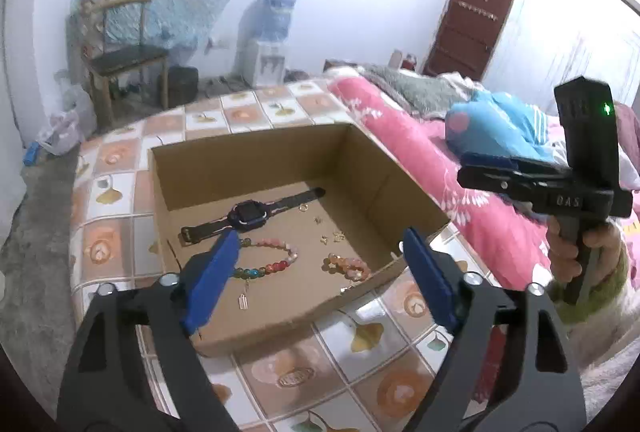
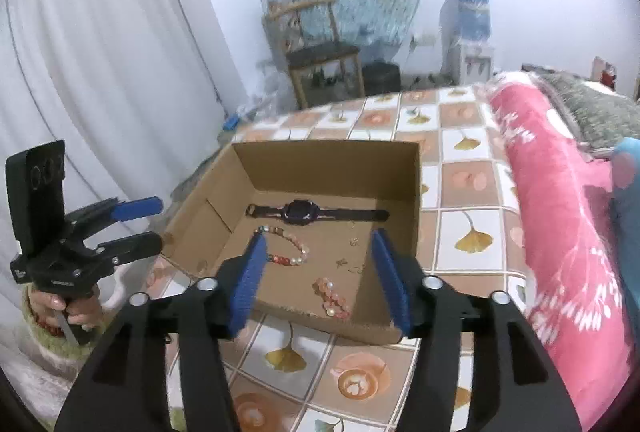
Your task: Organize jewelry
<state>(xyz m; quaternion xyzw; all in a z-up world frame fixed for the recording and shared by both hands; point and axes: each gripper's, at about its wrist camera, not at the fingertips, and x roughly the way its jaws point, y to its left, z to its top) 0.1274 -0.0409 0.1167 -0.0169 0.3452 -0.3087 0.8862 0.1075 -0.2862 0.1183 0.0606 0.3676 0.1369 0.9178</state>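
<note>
Nearest, the left hand-held gripper (image 1: pixel 316 272) stands released, nothing between its blue pads; the right hand-held gripper (image 2: pixel 316 272) likewise, its body lettered "DAS". Beyond, on the tiled surface (image 2: pixel 472 232), the cardboard box (image 2: pixel 414 192) holds bead bracelets (image 1: pixel 272 256); the watch (image 2: pixel 298 212) lies at twelve o'clock, strap running nine to three.

White walls, a wooden chair (image 1: pixel 120 56), a water dispenser (image 1: pixel 266 40), a brown door (image 1: pixel 470 28) and a pink-covered bed (image 1: pixel 432 152).
</note>
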